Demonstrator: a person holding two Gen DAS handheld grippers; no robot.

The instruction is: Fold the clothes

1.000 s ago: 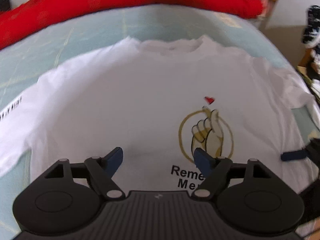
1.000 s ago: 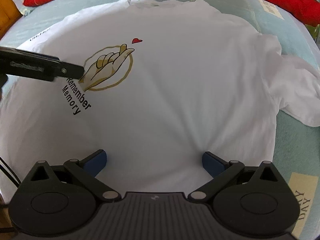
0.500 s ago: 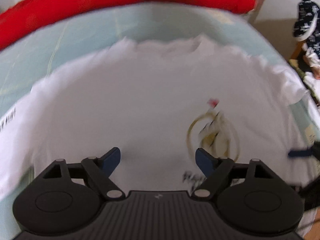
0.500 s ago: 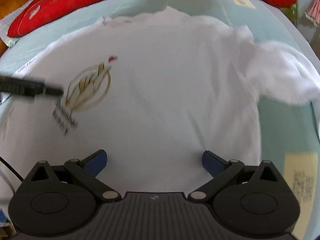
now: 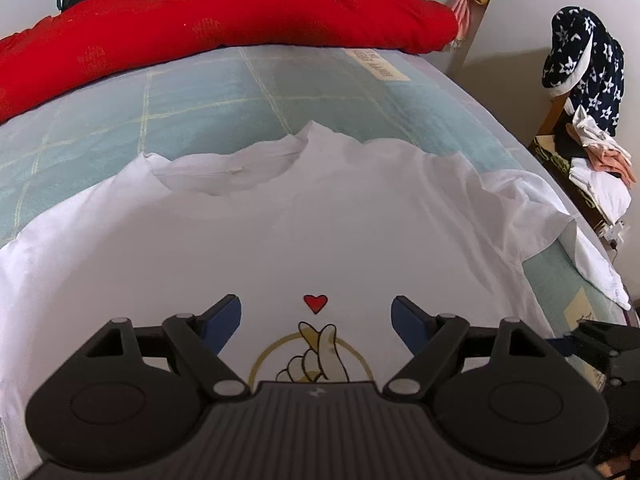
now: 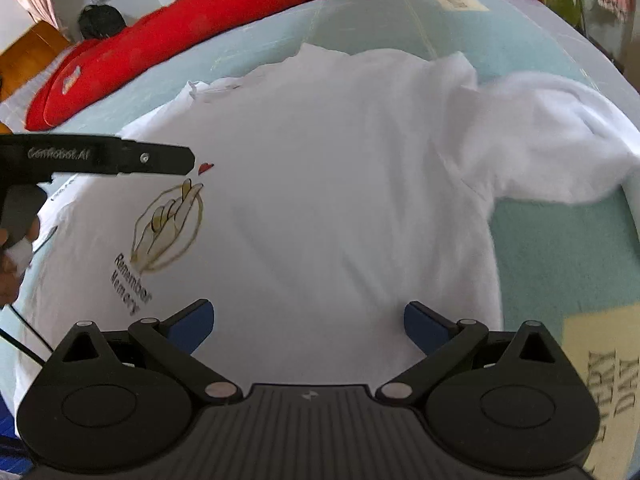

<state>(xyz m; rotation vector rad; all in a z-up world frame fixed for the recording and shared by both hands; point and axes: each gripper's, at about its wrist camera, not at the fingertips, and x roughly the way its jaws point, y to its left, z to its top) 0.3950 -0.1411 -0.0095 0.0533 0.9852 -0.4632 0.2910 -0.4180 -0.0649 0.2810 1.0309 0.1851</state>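
Left gripper (image 5: pixel 316 314) has shifted rightward over the shirt (image 5: pixel 280 240): the heart print (image 5: pixel 315 303), formerly right of its fingers, now lies between them. Its view has tilted up, showing more bedspread (image 5: pixel 200 96) and red bolster (image 5: pixel 200 28).

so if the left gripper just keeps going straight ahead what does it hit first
Most likely the white t-shirt: the open left gripper points across its chest, past the red heart toward the collar. Height above the cloth is unclear.
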